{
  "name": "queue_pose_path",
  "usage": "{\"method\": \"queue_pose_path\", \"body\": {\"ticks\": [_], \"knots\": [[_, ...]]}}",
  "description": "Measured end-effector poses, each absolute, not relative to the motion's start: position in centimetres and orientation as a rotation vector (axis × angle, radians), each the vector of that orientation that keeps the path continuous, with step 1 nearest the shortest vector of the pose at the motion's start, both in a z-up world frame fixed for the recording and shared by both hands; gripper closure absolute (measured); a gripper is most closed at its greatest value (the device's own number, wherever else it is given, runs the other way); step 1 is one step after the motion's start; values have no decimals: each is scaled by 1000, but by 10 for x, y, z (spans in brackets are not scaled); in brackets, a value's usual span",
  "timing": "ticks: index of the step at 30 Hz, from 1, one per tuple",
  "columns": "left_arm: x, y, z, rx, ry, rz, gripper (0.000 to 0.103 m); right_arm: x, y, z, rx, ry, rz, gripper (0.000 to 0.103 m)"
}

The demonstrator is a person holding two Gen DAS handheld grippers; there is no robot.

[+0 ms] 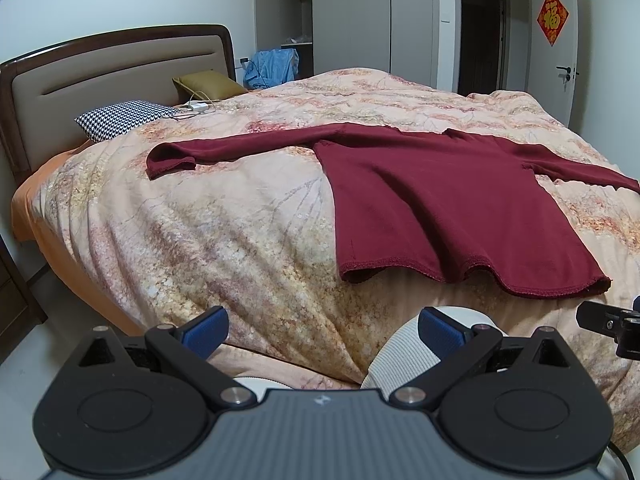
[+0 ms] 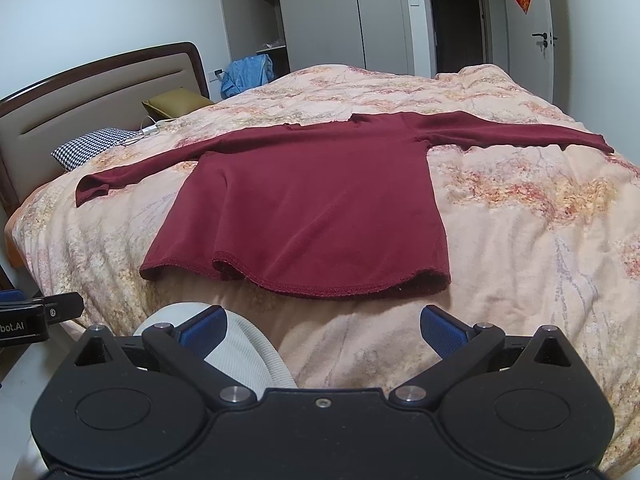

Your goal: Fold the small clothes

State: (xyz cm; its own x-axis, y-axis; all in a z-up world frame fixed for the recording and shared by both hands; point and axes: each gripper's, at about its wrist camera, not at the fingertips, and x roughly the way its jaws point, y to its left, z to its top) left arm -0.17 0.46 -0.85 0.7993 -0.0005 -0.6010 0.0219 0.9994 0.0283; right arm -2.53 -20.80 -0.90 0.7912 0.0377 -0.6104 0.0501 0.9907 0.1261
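Observation:
A dark red long-sleeved top (image 1: 440,204) (image 2: 312,200) lies flat on the bed, both sleeves spread out sideways and the hem facing me. My left gripper (image 1: 322,334) hovers open at the bed's near edge, left of the hem and well short of it, nothing between its blue pads. My right gripper (image 2: 322,332) is also open and empty, just in front of the middle of the hem. The right gripper's tip shows at the right edge of the left wrist view, and the left gripper's at the left edge of the right wrist view.
The floral quilt (image 1: 224,220) (image 2: 520,232) covers the bed. A houndstooth pillow (image 1: 124,118), an olive pillow (image 1: 210,82) and a white charger with cable (image 1: 198,106) lie near the headboard (image 1: 100,80). A person's pale ribbed knee (image 2: 240,352) is below the grippers. Wardrobe and door stand behind.

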Motion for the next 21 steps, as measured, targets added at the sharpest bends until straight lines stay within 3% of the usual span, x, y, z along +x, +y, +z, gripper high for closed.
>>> {"method": "queue_pose_path", "body": {"ticks": [21], "knots": [[-1,5,-11,49,646,-20,0,-23,-214,-9,156,674,-32,0]]}}
